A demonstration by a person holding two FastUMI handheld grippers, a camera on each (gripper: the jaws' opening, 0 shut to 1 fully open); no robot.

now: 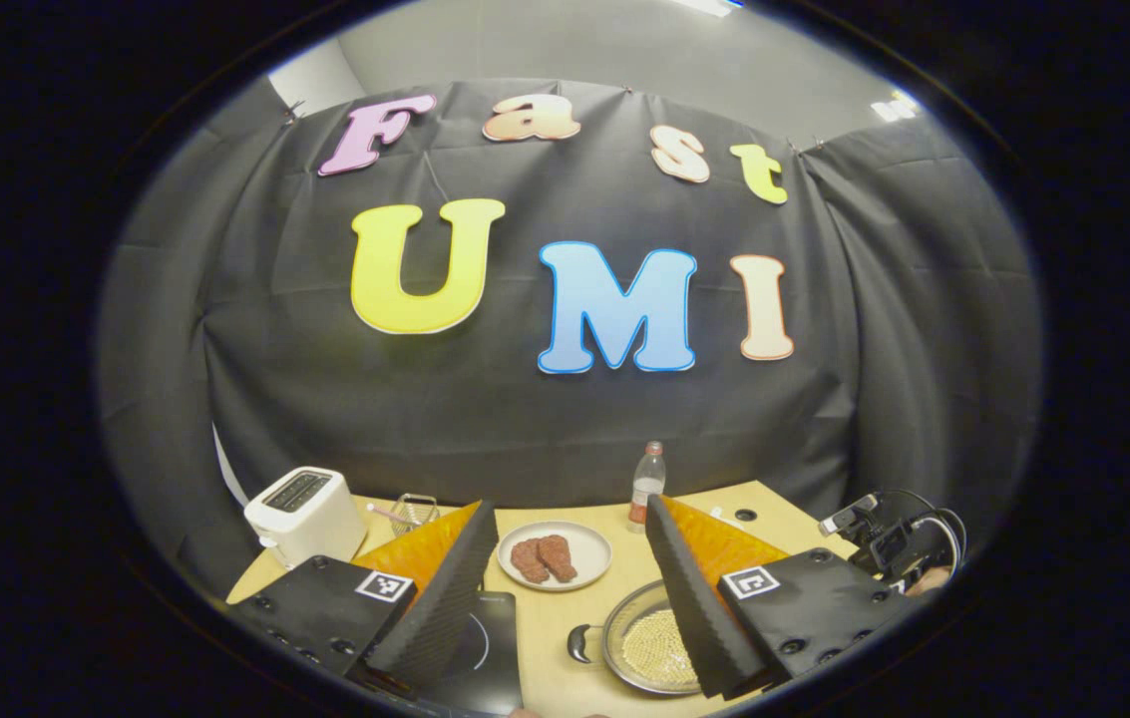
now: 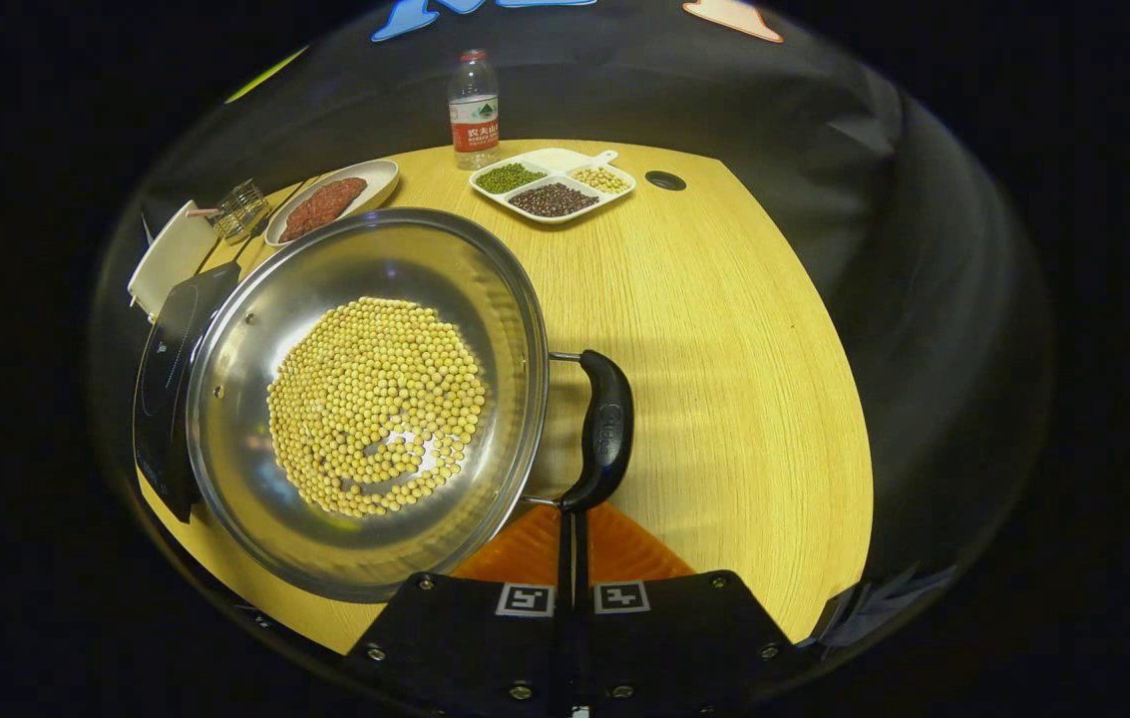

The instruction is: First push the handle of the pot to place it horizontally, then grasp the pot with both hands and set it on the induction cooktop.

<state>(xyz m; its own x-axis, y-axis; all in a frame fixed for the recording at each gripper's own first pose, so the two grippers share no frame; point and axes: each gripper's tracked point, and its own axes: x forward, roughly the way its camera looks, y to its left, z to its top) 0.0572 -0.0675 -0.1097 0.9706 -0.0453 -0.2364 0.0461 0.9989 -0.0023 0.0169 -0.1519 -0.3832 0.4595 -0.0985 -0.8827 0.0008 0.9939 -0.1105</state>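
pot: wide shallow stainless steel pot (image 2: 365, 399) with a layer of pale yellow soybeans (image 2: 375, 404) over its bottom, two black curved side handles.
pot position: on the light wooden table (image 2: 724, 329), just beside the black induction cooktop (image 2: 166, 389), its rim overlapping the cooktop's edge in the right gripper view.
handle axis: near handle (image 2: 604, 429) lies at the pot's right side in the right gripper view; the far handle (image 1: 579, 643) at the pot's left in the left gripper view.
right gripper (image 2: 572, 529): fingers closed together, empty, tips right at the near handle's lower end.
left gripper (image 1: 565, 588): fingers wide apart, holding nothing, raised over the cooktop (image 1: 475, 648) and pot (image 1: 649, 638).
behind: white plate of reddish meat (image 1: 553, 556).
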